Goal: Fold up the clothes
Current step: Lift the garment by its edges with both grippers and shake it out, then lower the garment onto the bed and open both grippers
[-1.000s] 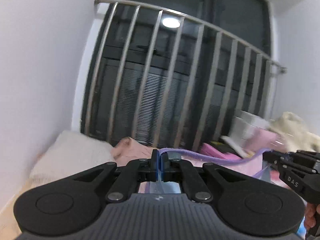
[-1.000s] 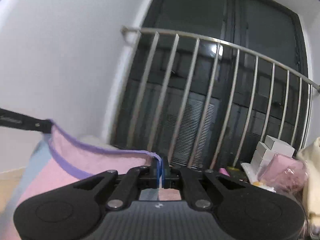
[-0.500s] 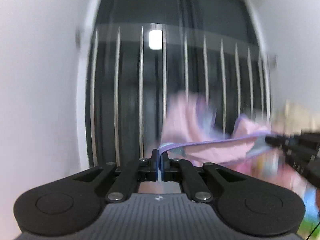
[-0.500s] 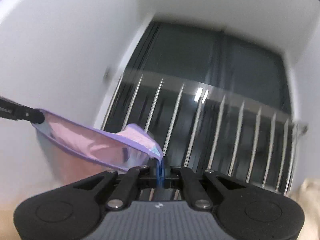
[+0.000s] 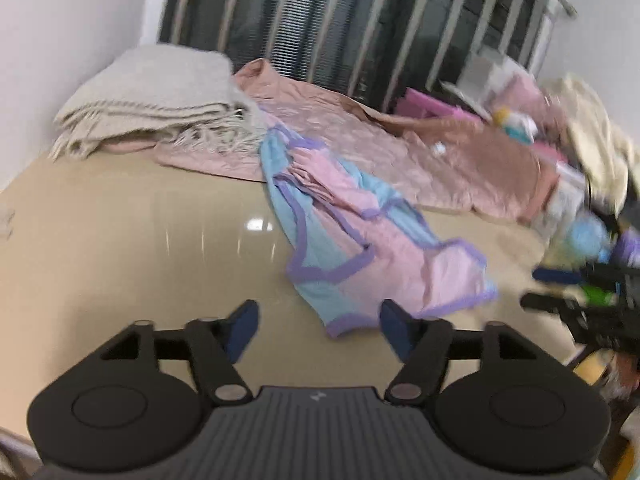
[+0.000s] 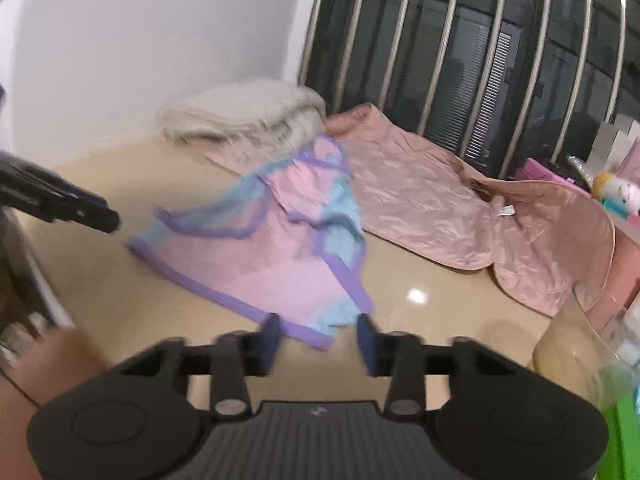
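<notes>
A small pink and light-blue garment with purple trim (image 5: 360,240) lies crumpled on the beige table (image 5: 140,248); it also shows in the right wrist view (image 6: 264,248). My left gripper (image 5: 316,328) is open and empty, just short of the garment's near edge. My right gripper (image 6: 318,336) is open and empty, its fingers on either side of the garment's near corner. The right gripper shows at the right edge of the left wrist view (image 5: 580,300), and the left gripper at the left edge of the right wrist view (image 6: 60,200).
A pink satin garment (image 6: 460,208) lies spread at the back of the table. A folded beige fringed blanket (image 5: 160,100) sits at the back left. Cluttered boxes and toys (image 5: 540,128) fill the right side. A metal railing (image 6: 480,40) stands behind, before a dark window.
Both grippers were shut on the garment's purple hem and held it up in the air. Now both are open, and the garment lies on the table.
</notes>
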Motion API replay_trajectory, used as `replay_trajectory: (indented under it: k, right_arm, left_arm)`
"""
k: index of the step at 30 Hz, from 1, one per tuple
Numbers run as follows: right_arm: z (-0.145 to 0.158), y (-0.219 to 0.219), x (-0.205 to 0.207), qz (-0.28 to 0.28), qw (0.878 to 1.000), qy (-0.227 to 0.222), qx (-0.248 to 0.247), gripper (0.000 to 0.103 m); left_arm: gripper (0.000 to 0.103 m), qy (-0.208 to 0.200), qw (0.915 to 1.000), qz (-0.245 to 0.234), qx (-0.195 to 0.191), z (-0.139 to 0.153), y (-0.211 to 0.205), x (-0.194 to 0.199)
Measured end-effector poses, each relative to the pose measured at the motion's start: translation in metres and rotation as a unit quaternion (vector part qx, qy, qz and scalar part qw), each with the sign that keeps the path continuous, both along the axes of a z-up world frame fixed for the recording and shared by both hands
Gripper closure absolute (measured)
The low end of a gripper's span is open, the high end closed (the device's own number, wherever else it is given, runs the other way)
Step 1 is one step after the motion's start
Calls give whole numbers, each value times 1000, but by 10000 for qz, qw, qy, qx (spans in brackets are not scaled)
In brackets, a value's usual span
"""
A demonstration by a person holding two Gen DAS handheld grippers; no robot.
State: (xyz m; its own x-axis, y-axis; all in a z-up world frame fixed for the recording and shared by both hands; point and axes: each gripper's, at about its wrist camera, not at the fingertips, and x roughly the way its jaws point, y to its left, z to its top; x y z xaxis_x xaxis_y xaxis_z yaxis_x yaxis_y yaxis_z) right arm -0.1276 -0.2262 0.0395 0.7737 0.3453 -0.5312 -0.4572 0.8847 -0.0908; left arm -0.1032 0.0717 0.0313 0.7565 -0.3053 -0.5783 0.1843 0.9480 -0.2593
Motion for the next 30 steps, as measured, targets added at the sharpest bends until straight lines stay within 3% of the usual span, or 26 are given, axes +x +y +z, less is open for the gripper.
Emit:
replay_trajectory:
  k: [3,5,6,7,8,9,12,16,20,22,24,25,26,30]
  right_arm:
    - [16,6,17,112,9986,-198,476,60]
    - [4,11,39,-176,9990,-147,378,65]
    - [-3,13,53,-329,9990,-49,287,68]
    - [-11,16,67,-481,9986,50,195,79]
    - [-18,18,77,-516,9983,189,194,82]
    - [-23,18,82,-459,9980,318,285,83]
    - [-36,14,78,-337,9959,630,555,85]
    - [-39,-1,51,-493,9943,660,674,86]
    - [-31,-13,17,-712,9921,945,421,89]
    - [-20,-17,-3,-785,9917,987,259,84]
    - [-5,-22,-13,-704,9942,733,351,72]
    - [2,-22,-13,-651,9951,594,443,62]
    - [6,-20,-7,-586,9960,462,501,58]
    - [-2,8,41,-413,9976,403,386,60]
  left_arm:
    - [33,-71,9999,62,45,1,-19,24]
    - [38,-80,9997,90,224,-5,-38,43]
    - [51,-8,9993,126,345,-8,-47,47]
    - [62,59,9989,133,456,-11,-54,51]
    - [91,149,9984,115,535,-15,-59,53]
    - [96,249,9980,115,568,-17,-61,52]
    - [96,236,9980,160,561,-21,-58,41]
    - [96,283,9986,109,422,-21,-54,13]
    - [96,525,9980,-332,110,-17,-63,-25]
    - [92,659,9961,-550,-194,-10,-61,-33]
    - [74,479,9973,-423,-368,5,-52,-22]
    - [69,330,9985,-308,-325,13,-48,-9]
    - [63,195,9993,-205,-248,19,-45,6]
    - [63,169,9983,318,451,18,-49,90]
